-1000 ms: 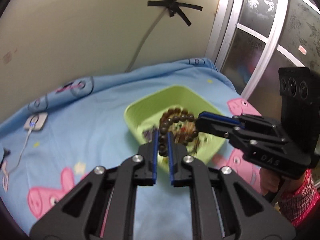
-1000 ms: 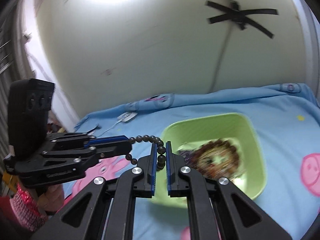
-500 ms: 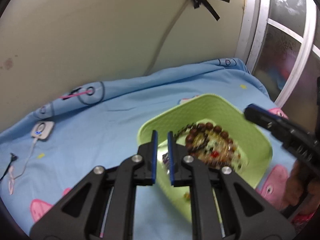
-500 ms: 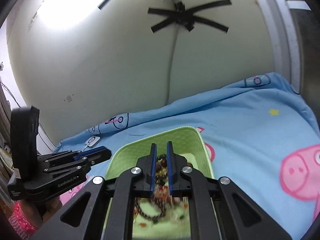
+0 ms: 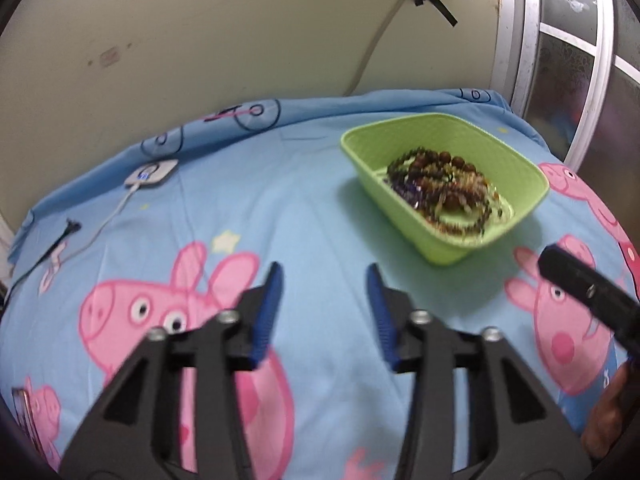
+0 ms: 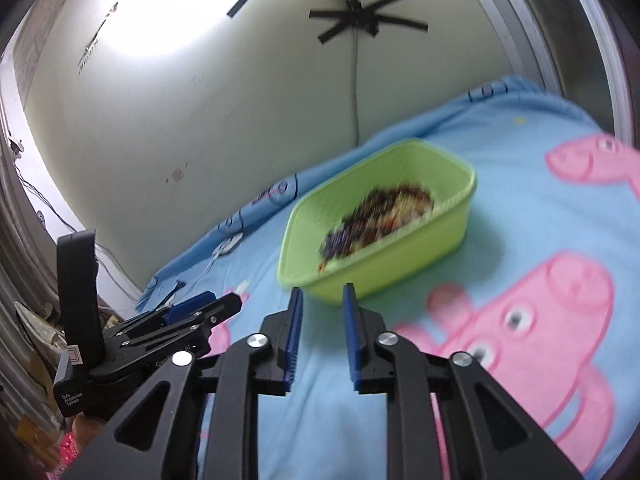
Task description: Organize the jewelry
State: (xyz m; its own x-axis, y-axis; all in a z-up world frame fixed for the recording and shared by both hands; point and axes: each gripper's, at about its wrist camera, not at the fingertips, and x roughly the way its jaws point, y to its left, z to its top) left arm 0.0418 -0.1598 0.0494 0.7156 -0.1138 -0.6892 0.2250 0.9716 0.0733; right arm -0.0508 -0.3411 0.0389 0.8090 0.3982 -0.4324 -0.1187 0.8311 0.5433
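**Beads in the tub, both grippers empty**

The beads (image 5: 442, 184) lie heaped in the green tub (image 5: 520, 168) on the bed (image 5: 280, 208). The left gripper (image 5: 322, 308) hangs over the sheet short of the tub, fingers spreading, nothing between them. The right gripper (image 6: 320, 324), nearer the tub, is parting its fingers too, also empty.

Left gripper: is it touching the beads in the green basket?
Apart. The left wrist view shows the left gripper, fingers opening and empty, over bare bedsheet, short of the green basket holding the beads.
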